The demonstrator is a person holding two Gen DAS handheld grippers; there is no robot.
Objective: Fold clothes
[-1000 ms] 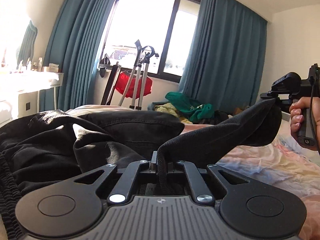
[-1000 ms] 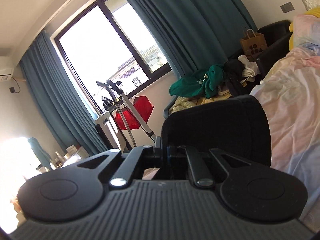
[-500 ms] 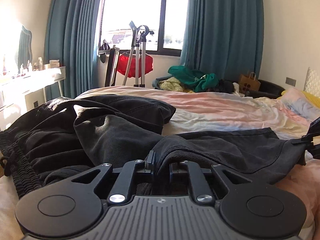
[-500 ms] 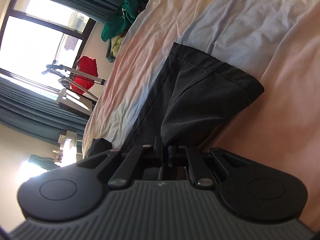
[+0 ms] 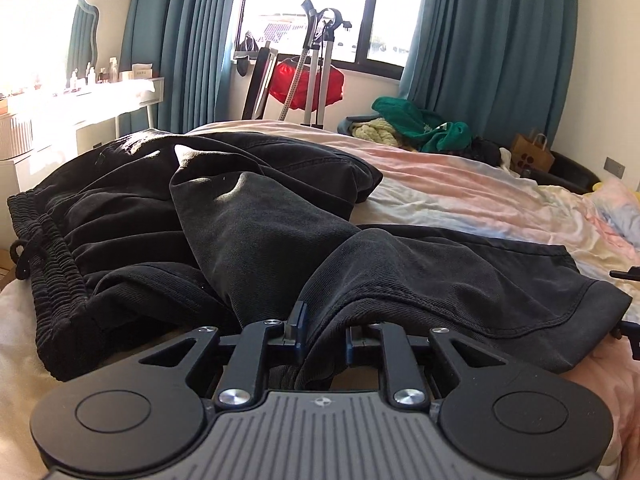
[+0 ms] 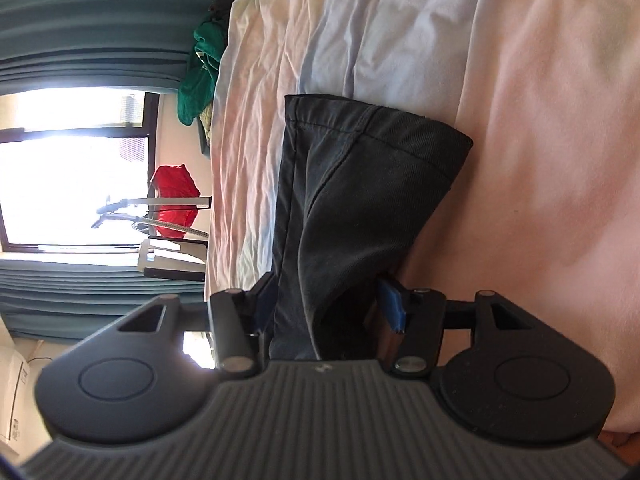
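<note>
Black trousers (image 5: 248,216) lie rumpled across a pastel bed (image 5: 460,184). Left gripper (image 5: 322,334) and right gripper (image 6: 326,312) both spread, cloth loose between their fingers.

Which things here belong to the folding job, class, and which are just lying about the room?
Part of the job:
black trousers
left gripper
right gripper
bed sheet

Just lying about:
green garment
red bag
paper bag
dressing table
</note>
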